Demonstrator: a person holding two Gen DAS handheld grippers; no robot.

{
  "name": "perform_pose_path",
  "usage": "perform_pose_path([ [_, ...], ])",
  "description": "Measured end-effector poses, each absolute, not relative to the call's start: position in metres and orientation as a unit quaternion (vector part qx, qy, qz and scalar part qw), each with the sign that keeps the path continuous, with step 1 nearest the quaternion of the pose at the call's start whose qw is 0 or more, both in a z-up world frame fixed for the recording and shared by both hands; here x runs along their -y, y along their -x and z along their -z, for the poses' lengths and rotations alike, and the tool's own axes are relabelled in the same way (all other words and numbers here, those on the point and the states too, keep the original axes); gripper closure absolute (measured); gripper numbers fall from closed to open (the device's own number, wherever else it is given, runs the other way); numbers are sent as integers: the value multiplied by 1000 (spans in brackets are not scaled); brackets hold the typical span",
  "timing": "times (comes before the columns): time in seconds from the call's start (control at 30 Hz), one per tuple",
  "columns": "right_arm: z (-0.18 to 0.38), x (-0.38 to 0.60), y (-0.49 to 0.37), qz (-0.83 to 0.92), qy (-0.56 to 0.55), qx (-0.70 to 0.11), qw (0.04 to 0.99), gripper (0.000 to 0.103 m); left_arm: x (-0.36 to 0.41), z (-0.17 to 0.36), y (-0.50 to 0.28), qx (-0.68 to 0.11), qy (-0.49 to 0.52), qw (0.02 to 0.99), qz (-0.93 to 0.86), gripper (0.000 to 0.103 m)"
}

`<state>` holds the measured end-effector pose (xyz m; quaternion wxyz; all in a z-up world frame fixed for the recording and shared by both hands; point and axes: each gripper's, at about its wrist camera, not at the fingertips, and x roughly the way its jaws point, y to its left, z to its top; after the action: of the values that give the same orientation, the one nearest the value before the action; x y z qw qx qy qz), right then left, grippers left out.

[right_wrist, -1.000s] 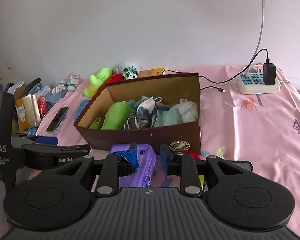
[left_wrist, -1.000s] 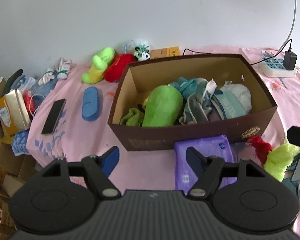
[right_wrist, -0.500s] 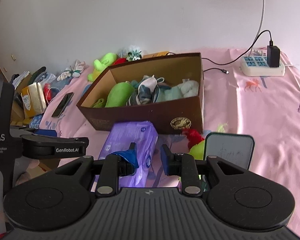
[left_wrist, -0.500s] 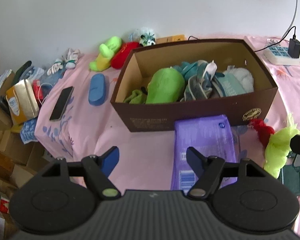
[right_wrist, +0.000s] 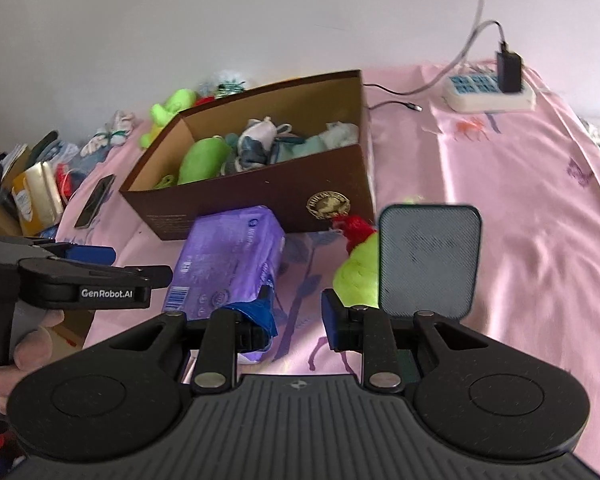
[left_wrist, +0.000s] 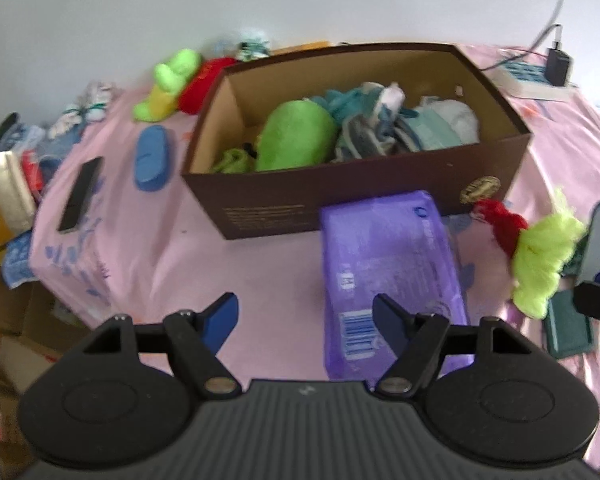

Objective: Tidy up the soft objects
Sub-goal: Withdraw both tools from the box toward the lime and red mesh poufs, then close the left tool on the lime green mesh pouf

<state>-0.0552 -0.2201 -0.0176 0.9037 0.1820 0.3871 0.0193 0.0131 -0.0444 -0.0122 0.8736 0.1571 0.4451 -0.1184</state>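
Landmark: the brown cardboard box [left_wrist: 352, 188] on the pink bedsheet [right_wrist: 520, 248].

1. Left gripper [left_wrist: 306, 312]: released, jaws wide and empty. It sits nearest the camera, in front of the box, with the near end of the purple soft pack [left_wrist: 388, 264] just ahead of its right finger.
2. Right gripper [right_wrist: 296, 316]: jaws narrowly parted, nothing visibly between them. It hovers in front of the box, beside the same pack.
3. Task items: the purple pack lies against the box front; the lime-green fluffy toy [left_wrist: 540, 248] with its red tuft [left_wrist: 500, 224] lies at the box's front right corner.

Risks:
- Both grippers converge on 1 pack; collision is likely.
- The pack's slick wrapper may slip from a corner pinch.
- The standing grey device [right_wrist: 430, 260] screens the green toy and could topple if brushed.

Beyond, left of the box: a phone [left_wrist: 80, 194], a blue case [left_wrist: 152, 158], and more plush toys [left_wrist: 172, 84]. Right rear: a power strip [right_wrist: 488, 92].
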Motion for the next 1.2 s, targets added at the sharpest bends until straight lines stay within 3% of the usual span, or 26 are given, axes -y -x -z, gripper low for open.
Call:
perform_pose_path([
  [0.6, 29, 292, 105, 74, -323, -353, 875, 95, 94, 22, -4, -387, -197, 824, 363, 27],
  [0.97, 54, 370, 82, 20, -375, -346, 860, 95, 134, 36, -6, -392, -167, 783, 453, 25],
  [1.2, 76, 420, 52, -14, -422, -352, 835, 92, 161, 58, -13, -408, -209, 760, 460, 25],
])
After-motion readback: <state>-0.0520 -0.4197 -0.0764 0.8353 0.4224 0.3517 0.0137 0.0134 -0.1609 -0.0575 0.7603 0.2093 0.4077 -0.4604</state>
